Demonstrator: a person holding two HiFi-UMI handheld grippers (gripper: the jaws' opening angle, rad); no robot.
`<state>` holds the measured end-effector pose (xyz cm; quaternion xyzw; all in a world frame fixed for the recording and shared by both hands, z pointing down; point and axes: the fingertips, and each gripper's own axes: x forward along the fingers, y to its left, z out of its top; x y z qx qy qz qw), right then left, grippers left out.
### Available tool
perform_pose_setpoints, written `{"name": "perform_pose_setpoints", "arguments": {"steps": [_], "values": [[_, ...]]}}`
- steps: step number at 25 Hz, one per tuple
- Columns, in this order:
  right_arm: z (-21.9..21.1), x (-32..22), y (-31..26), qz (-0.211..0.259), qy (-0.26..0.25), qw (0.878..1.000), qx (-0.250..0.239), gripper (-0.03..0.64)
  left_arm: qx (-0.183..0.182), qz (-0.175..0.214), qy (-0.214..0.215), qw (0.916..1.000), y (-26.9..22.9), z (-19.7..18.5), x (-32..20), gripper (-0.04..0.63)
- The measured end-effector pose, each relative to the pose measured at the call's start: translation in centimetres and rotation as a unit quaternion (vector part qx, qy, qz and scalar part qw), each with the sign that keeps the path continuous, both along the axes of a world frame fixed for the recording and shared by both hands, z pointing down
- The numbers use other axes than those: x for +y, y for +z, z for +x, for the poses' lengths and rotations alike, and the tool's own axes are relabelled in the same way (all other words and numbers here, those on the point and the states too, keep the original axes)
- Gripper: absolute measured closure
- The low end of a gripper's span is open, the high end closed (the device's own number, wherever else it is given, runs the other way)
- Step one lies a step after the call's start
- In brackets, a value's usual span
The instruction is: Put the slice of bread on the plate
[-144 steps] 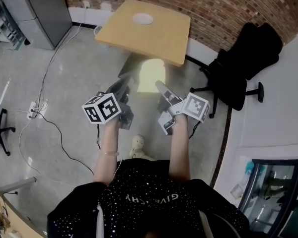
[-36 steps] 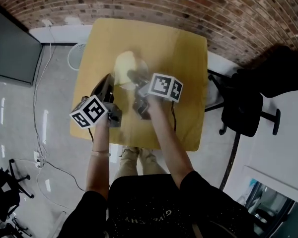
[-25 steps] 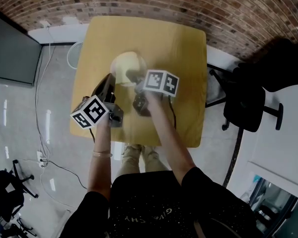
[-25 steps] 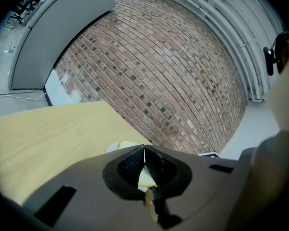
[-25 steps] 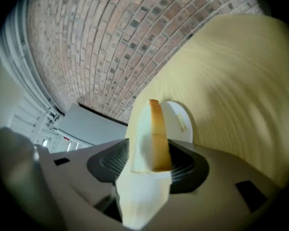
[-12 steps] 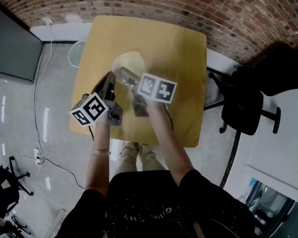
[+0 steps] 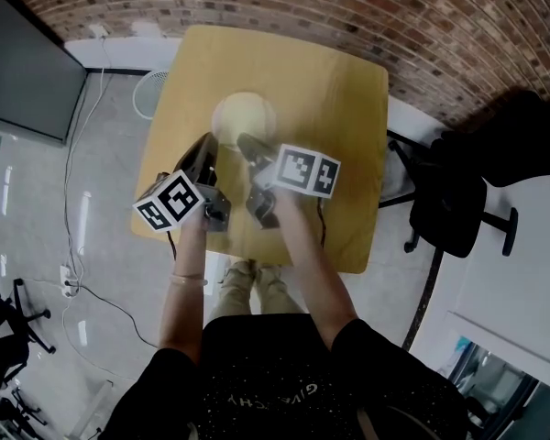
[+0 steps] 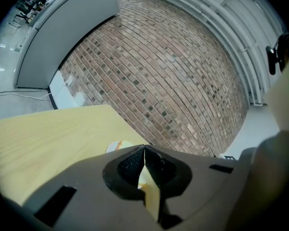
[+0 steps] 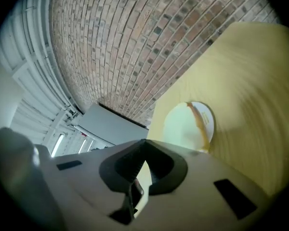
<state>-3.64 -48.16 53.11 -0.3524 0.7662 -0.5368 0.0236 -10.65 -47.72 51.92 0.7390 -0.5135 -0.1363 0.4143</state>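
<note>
The pale slice of bread [image 7: 242,114] lies flat on the round white plate [image 7: 268,128] at the far middle of the wooden table; in the right gripper view the bread [image 9: 180,124] covers most of the plate [image 9: 209,117]. My right gripper [image 7: 246,142] hangs just short of the plate's near rim. Its jaws are shut, with nothing between them [image 9: 145,142]. To its left, my left gripper [image 7: 210,141] is held over the table, also shut and empty [image 8: 144,147]. From there only a sliver of the plate [image 8: 114,147] shows above the jaws.
The square wooden table [image 7: 339,90] stands against a brick wall [image 7: 422,26]. A black office chair [image 7: 458,191] is at the right and a grey cabinet [image 7: 23,71] at the left. Cables [image 7: 73,273] lie on the floor beside the person's legs.
Earlier the plate was bare and the bread was at my grippers. Now the bread rests on the plate. My right gripper has pulled back and up from the plate; the left stayed put.
</note>
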Motion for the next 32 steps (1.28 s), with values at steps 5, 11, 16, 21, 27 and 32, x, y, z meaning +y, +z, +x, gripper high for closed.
{"name": "perform_pose_setpoints", "arguments": {"steps": [5,11,16,21,27,32], "values": [[-1.5,0.6,-0.7,-0.009,-0.018,0.999,-0.050,0.604,0.002,-0.002,-0.001,1.0000,0.0,-0.2,0.5,0.584],[-1.8,0.8,-0.8,-0.009,-0.020,0.998,-0.059,0.604,0.007,-0.003,0.000,1.0000,0.3,-0.3,0.8,0.584],[-1.8,0.7,-0.5,-0.010,-0.021,0.998,-0.054,0.604,0.009,-0.006,0.002,0.9999,0.5,-0.3,0.8,0.583],[-1.9,0.7,-0.3,-0.014,-0.022,0.998,-0.054,0.604,0.010,-0.009,0.001,0.9999,0.6,-0.4,0.7,0.584],[-1.8,0.4,-0.3,-0.014,-0.020,0.998,-0.054,0.604,0.012,-0.011,0.001,0.9999,0.7,-0.5,0.5,0.584],[-1.8,0.4,-0.2,-0.015,-0.020,0.998,-0.054,0.604,0.008,-0.014,-0.002,0.9999,0.8,-0.6,0.6,0.584]]}}
